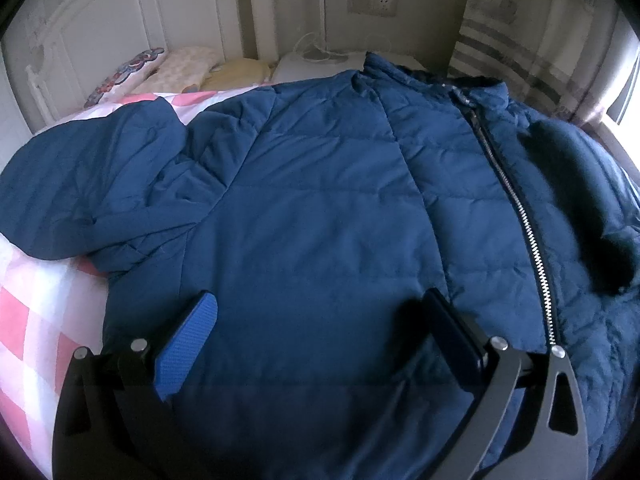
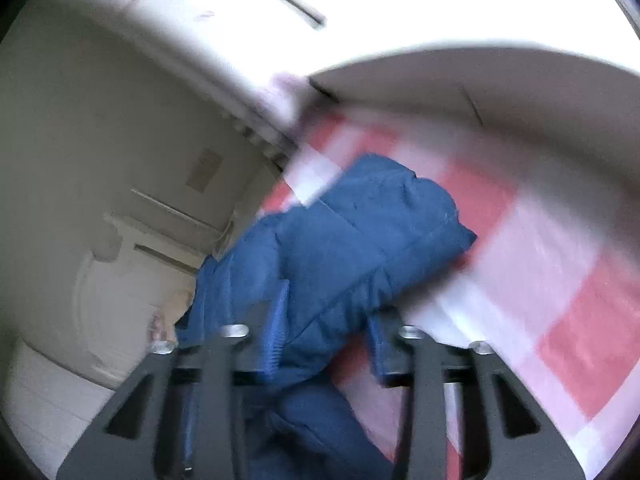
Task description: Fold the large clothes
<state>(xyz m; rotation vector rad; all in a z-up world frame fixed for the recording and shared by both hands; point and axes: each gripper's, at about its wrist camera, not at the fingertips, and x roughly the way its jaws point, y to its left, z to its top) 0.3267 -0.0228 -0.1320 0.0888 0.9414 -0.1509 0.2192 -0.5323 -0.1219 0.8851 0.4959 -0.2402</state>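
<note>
1. While the left tool (image 1: 320, 312) hovers low over the jacket (image 1: 304, 208), its fingers stand wide apart w/ nothing between them; blue pad (image 1: 188, 344) visible on one finger, the other finger dark.
2. Left view: jacket is navy, quilted, spread front-up on the bed (image 1: 36, 320), which has a pink/white check sheet. Zip (image 1: 520, 220) closed, running up toward the collar at the far end. One sleeve (image 1: 88, 184) lies bent out to the side over the sheet. A dark fur-like patch (image 1: 576, 184) lies on the jacket beside the zip.
3. Left view, background: white headboard (image 1: 120, 12), pillows (image 1: 180, 68) at far end, wall socket (image 1: 372, 2), curtain (image 1: 532, 32).
4. Right view (blurred, tilted): right tool (image 2: 326, 320) is clamped on a fold of blue jacket fabric (image 2: 344, 232) — cloth sits between the two fingers and bunches forward of them, raised off the check sheet (image 2: 560, 280).
5. Right view, background: headboard (image 2: 120, 288) and plain wall; details too smeared to tell.
</note>
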